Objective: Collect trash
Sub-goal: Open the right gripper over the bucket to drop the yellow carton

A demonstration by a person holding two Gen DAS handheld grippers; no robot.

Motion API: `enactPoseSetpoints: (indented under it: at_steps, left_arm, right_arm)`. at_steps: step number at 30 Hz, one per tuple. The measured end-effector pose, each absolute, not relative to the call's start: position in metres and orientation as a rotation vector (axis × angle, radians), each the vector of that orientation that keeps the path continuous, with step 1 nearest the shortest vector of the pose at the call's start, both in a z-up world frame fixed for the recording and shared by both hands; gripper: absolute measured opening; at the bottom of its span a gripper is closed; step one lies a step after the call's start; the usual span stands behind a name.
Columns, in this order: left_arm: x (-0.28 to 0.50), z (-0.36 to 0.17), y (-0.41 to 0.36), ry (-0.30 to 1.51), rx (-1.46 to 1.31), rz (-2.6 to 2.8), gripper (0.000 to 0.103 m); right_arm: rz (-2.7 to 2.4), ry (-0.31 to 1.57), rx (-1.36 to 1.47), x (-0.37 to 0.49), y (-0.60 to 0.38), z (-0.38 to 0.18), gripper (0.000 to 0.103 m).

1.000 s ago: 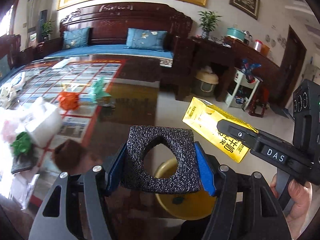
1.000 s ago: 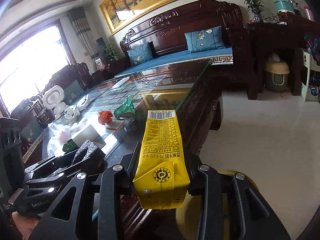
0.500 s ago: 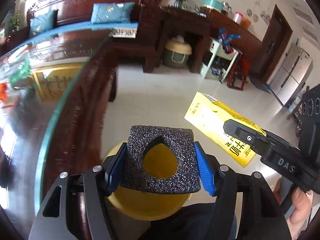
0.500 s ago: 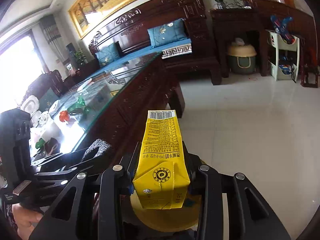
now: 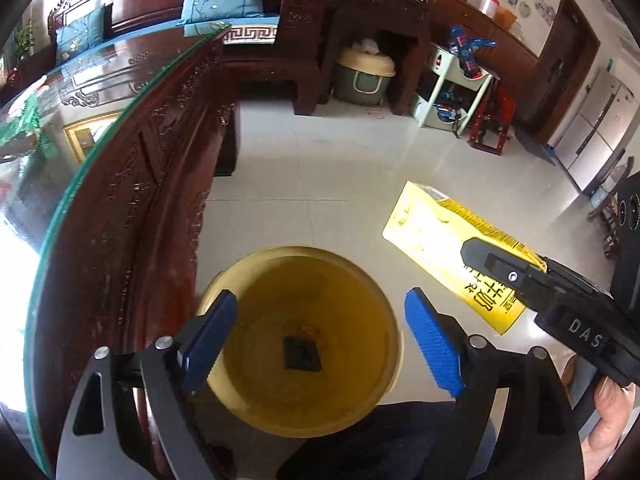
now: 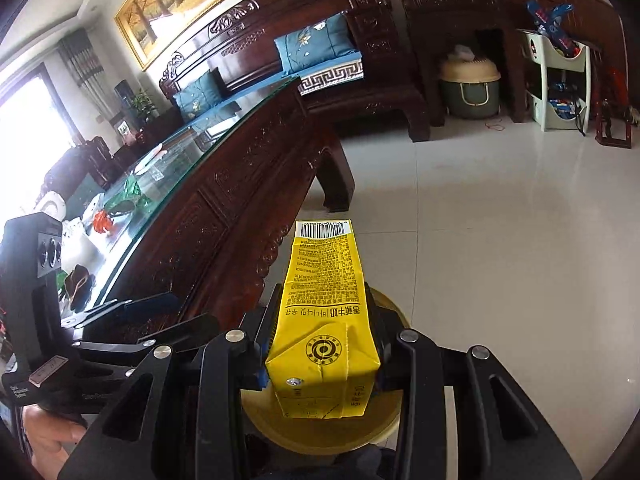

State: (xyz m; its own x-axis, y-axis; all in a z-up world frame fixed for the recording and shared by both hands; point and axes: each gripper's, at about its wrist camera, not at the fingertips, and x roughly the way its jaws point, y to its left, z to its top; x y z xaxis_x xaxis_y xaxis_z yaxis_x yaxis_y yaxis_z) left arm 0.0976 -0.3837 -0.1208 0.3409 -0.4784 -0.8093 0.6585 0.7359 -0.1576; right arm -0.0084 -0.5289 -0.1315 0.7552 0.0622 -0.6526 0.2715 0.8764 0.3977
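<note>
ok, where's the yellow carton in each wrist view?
Left wrist: yellow carton at right of centre, clamped in the right gripper, beside the bin.
Right wrist: carton bottom centre between the jaws, over the bin.
Shared landmark: yellow bin on the floor.

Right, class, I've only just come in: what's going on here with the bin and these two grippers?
A person is collecting trash with two handheld grippers. The left gripper, its jaws opening and empty, hangs over the round yellow plastic bin, where a dark foam block lies at the bottom. The right gripper grips a yellow drink carton above the bin.
</note>
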Motion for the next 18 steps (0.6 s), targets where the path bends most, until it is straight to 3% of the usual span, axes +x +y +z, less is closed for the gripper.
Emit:
enactPoseSetpoints:
  at_steps: [9, 10, 12, 18]
  left_arm:
    - [0.109, -0.109, -0.367, 0.939, 0.211, -0.678, 0.087]
    - [0.11, -0.109, -0.366, 0.938, 0.213, -0.671, 0.087]
    - [0.111, -0.107, -0.362, 0.934, 0.212, -0.664, 0.088]
    - [0.113, -0.103, -0.353, 0.929, 0.21, -0.637, 0.09]
  right_arm:
    - [-0.076, 0.771, 0.46, 0.011, -0.512, -0.137, 0.036]
    - [-0.073, 0.783, 0.448, 0.014, -0.509, -0.137, 0.043]
    - [-0.101, 0.824, 0.406, 0.021, -0.504, -0.139, 0.072]
    - [-0.088, 0.833, 0.337, 0.027, -0.486, -0.138, 0.07]
